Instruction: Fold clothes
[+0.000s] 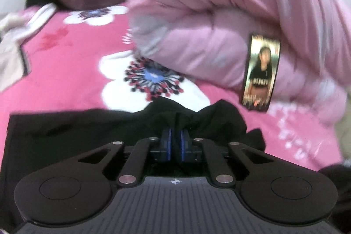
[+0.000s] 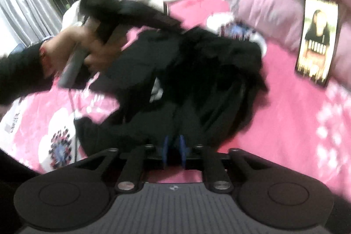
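Crumpled black cloth garment (image 2: 197, 80) pinched by both left gripper (image 1: 175, 142) and right gripper (image 2: 174, 146); bunched fabric may slip out, spoiling fold.

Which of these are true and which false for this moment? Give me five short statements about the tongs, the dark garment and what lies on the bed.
1. The left tongs are shut on the black garment. True.
2. The right tongs are wide open above bare bedding. False: their blue pads sit close together with black cloth between them.
3. The bedspread is pink with white flowers. True.
4. The photo card lies on top of the black garment. False: it rests on the bedspread against the pink quilt.
5. A hand holding the other tool shows in the right wrist view. True.
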